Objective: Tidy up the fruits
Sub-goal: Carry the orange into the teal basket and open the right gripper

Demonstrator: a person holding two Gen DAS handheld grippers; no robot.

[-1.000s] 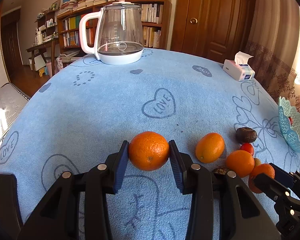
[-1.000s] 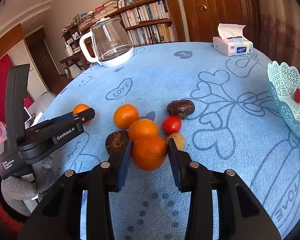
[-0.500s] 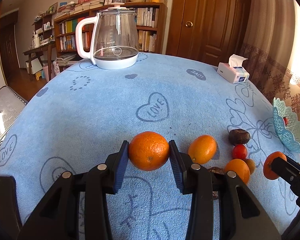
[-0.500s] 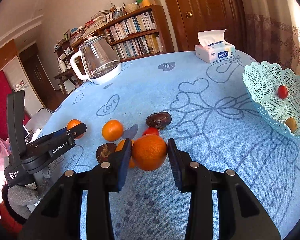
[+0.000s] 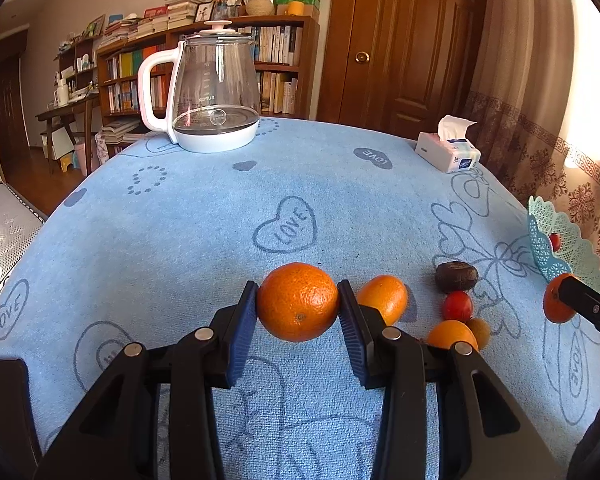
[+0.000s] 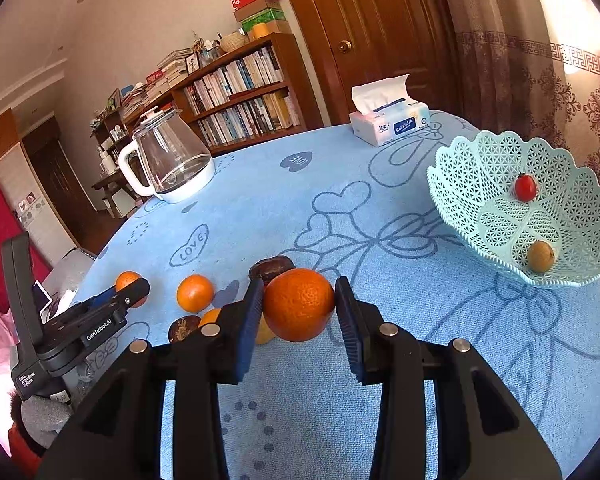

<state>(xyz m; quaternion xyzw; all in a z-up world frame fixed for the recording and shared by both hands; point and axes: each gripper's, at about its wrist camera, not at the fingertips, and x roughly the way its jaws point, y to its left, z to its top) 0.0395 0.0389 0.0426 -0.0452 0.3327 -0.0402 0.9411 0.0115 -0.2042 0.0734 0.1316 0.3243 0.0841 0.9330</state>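
Orange fruit (image 5: pixel 298 302) clamped in left hand-held gripper (image 5: pixel 298 312), another (image 6: pixel 299 304) in right (image 6: pixel 299 312)

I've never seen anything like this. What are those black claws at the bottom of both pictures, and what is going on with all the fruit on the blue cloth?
There is no robot here: a person holds a two-finger gripper in each hand, and a wide-angle camera on each gripper looks along its fingers. One picture is the left gripper's view, the other the right gripper's.

Each gripper is shut on an orange: the left orange and the right orange.

On the blue tablecloth lie an orange, another orange, a dark brown fruit, a small red fruit and a small yellowish fruit. A second dark fruit shows in the right view.

The turquoise lattice basket already holds a red fruit and a yellowish one. A glass kettle and a tissue pack stand farther back.
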